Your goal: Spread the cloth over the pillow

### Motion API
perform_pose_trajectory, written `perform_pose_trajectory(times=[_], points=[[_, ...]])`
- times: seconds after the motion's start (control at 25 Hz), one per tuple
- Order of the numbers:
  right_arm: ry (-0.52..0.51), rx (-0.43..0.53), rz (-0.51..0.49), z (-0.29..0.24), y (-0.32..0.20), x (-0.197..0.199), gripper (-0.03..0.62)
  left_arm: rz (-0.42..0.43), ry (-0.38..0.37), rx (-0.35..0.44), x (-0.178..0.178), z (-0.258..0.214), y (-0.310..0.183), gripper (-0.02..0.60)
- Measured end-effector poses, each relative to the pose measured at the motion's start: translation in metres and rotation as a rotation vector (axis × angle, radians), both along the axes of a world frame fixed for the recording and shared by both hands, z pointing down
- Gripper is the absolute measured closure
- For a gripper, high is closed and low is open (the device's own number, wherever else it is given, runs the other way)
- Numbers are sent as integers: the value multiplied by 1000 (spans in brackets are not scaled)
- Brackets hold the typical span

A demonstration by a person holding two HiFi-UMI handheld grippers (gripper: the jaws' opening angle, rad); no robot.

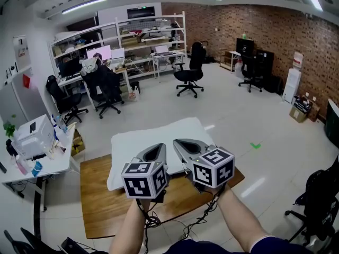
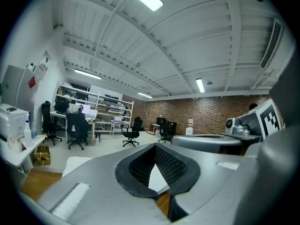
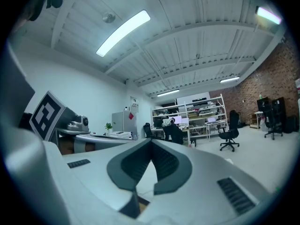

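While I hold my left gripper (image 1: 160, 147) and right gripper (image 1: 178, 142) shut on nothing, their ribbed black pads meet above the soft, flat white pillow (image 1: 132, 142) on the wood-grain table (image 1: 100, 194).

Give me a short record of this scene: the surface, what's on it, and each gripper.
surface: wooden table
on it: white pillow, lying flat
left gripper: jaws together, nothing between them, over the pillow's near edge
right gripper: jaws together, nothing between them, close beside the left gripper
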State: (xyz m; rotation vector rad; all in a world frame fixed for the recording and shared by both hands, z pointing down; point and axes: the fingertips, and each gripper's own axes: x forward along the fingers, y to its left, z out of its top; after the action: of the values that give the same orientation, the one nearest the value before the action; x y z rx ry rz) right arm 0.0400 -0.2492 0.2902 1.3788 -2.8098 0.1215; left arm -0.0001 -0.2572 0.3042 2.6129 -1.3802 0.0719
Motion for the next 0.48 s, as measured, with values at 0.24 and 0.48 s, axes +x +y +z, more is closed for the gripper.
perform_pose_trajectory(times=[0.24,0.48], points=[[2,-7,-1,4,-14,6,583,-8,-3,-10,2,8,-14,572],[2,-17,-6,9,-26,11,583,-13,3,-20,4,12,-25,572]])
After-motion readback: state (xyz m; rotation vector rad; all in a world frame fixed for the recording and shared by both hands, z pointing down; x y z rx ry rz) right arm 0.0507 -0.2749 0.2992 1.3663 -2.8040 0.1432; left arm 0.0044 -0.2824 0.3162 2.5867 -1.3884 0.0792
